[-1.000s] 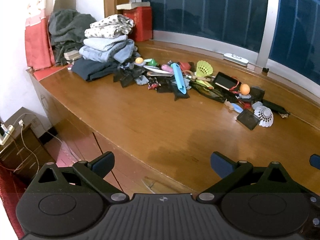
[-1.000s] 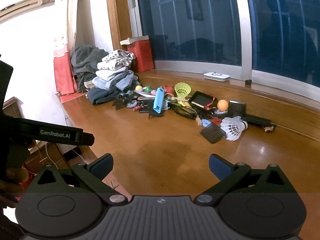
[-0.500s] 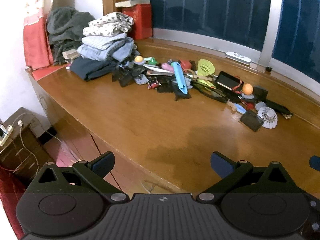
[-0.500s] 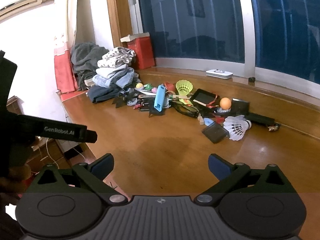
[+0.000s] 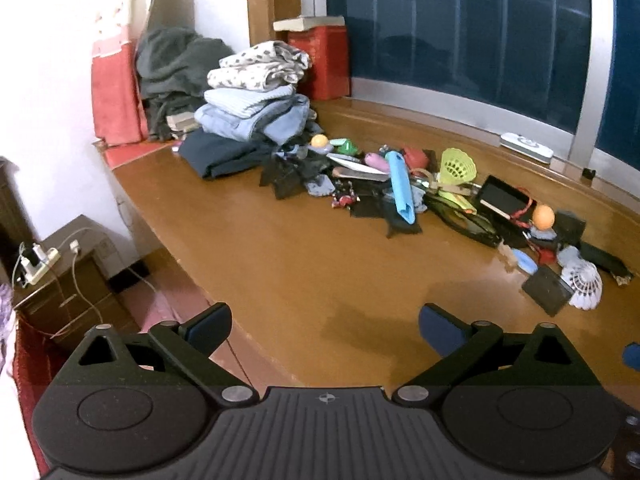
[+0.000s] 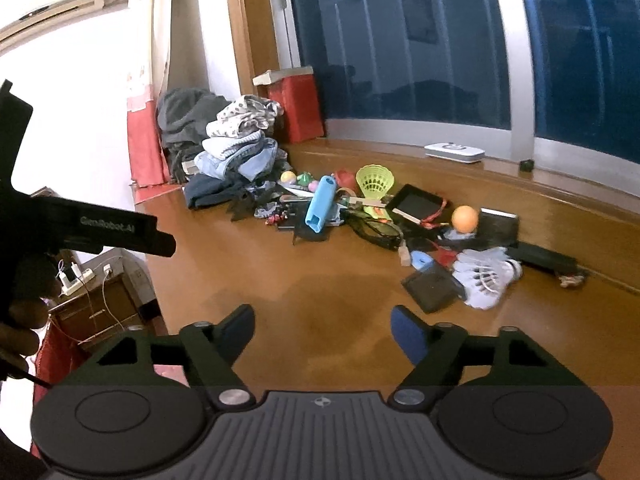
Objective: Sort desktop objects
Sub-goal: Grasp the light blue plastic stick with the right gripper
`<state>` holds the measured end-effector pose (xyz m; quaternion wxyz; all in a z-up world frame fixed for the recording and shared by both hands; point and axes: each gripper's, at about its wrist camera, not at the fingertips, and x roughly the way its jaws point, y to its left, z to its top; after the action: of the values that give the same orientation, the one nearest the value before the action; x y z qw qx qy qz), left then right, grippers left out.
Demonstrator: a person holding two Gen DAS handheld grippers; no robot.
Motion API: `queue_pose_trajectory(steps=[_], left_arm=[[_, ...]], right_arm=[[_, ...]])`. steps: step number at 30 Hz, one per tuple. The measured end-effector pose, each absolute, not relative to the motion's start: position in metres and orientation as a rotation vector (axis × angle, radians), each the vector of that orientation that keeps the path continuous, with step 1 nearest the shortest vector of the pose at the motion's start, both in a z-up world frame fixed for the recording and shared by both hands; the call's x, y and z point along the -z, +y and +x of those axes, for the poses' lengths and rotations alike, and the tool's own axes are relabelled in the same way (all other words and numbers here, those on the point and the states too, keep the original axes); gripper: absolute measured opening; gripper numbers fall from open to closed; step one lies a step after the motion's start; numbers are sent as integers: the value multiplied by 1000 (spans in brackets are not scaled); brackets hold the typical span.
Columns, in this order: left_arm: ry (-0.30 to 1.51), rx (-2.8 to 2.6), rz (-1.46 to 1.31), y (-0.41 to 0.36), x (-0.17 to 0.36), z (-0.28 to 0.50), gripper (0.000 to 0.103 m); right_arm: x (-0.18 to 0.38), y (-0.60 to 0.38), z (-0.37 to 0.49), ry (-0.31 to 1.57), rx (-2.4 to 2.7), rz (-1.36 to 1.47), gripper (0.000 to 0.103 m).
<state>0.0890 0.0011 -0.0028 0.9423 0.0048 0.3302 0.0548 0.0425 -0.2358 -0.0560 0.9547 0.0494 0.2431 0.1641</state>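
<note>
Right gripper (image 6: pixel 322 330) fingers narrowed slightly, left gripper (image 5: pixel 324 330) wide, empty

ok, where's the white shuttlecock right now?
The white shuttlecock lies on the wooden desktop at the clutter's right end in both views, beside a flat black square, nearer than the orange ball.

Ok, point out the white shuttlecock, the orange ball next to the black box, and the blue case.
white shuttlecock (image 6: pixel 486 276), right wrist view, on its feathers.
orange ball (image 6: pixel 465 219), right wrist view, centre of the ball.
blue case (image 5: pixel 401 187), left wrist view, middle of its body.
</note>
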Motion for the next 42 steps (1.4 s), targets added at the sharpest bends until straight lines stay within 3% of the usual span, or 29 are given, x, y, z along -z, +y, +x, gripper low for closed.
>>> queue_pose_trajectory(steps=[8,15,24,28,31,33,35,37,40,42], left_arm=[[630,-39,0,54,15,197,96],[734,111,24,111,26,312,88],[864,230,46,136,59,417,75],[924,268,61,134,76,435,74],[949,254,91,128,89,440,73],[972,231,83,129,98,444,67],[961,213,61,131,100,445,56],[954,199,75,129,99,444,39],[902,178,100,128,90,435,27],[881,169,85,134,82,427,24]], right_arm=[[58,-164,179,486,-301,91,68],[54,-98,302,533,-203,102,67],[91,-77,369,667,-77,116,61],[100,-77,372,694,-67,115,61],[104,-77,373,705,-70,109,51],[106,-76,373,713,-72,105,32],[108,-76,374,720,-75,101,31],[111,-76,374,728,-77,96,30],[109,-76,371,723,-81,93,27],[103,-77,365,702,-84,95,26]])
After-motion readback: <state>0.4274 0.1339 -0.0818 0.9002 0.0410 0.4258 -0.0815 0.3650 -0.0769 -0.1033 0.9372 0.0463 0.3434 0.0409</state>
